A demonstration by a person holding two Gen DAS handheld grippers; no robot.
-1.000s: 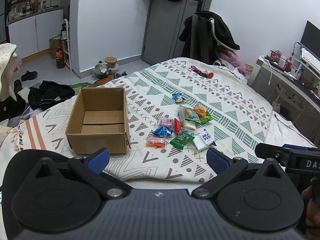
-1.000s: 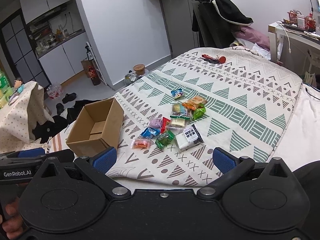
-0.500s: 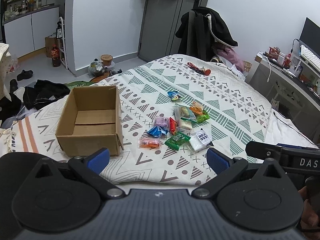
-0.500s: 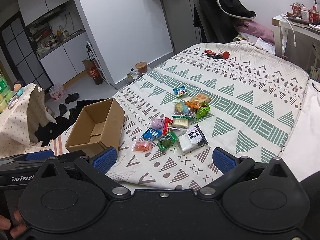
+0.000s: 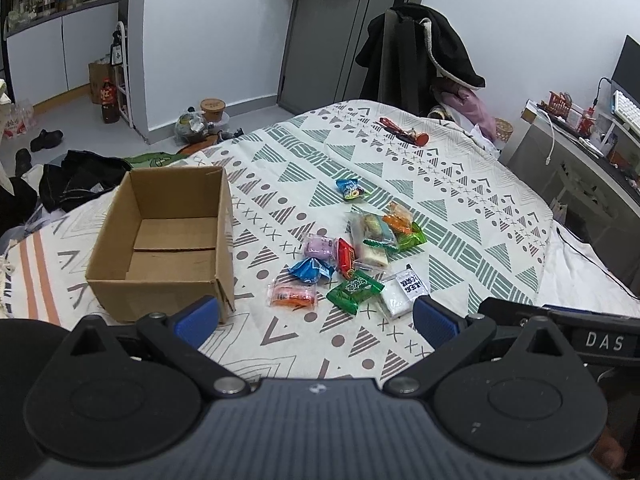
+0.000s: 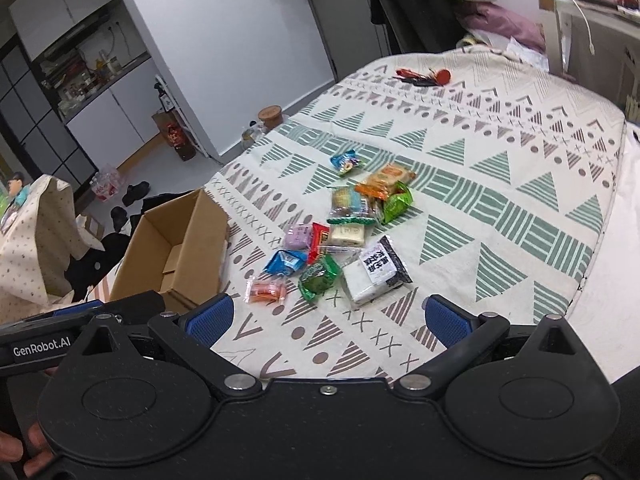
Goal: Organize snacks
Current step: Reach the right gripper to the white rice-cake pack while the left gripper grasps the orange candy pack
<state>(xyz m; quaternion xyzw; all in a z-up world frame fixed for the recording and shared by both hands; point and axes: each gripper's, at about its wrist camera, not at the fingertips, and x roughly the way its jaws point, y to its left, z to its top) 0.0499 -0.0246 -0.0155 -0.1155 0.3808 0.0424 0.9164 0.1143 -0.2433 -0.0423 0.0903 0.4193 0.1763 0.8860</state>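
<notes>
- Left gripper [image 5: 316, 316]: fingers spread wide apart, nothing between them; held above the near edge of the bed [image 5: 460, 184], short of the snacks.
- Right gripper [image 6: 328, 316]: fingers likewise wide apart and empty; it hovers over the bed's near edge, just beside the left gripper, whose body shows at the lower left of the right wrist view.
- Cardboard box [image 5: 168, 240]: open top, sits on the patterned bedspread to the left of the snacks; inside only its bottom flaps show.
- Snack pile [image 5: 360, 256]: loose cluster of wrapped packets on the bedspread, right of the box and apart from it.
- Orange-pink packet [image 5: 292, 294]: nearest to the box, at the pile's near-left edge.
- Blue packet [image 5: 312, 270]: just behind the orange-pink one, beside a lilac packet [image 5: 319, 247] and a red packet [image 5: 346, 256].
- Dark green packet [image 5: 354, 290]: near edge of the pile, touching or overlapping the white packet with black label [image 5: 402, 290] on its right.
- Farther back: a clear packet [image 5: 370, 228], an orange packet [image 5: 398, 218] and a bright green packet [image 5: 412, 238], overlapping one another.
- Small blue packet [image 5: 350, 189]: lies alone, beyond the pile.
- Red object [image 5: 404, 132]: far end of the bed, well apart from the snacks; too small to identify.
</notes>
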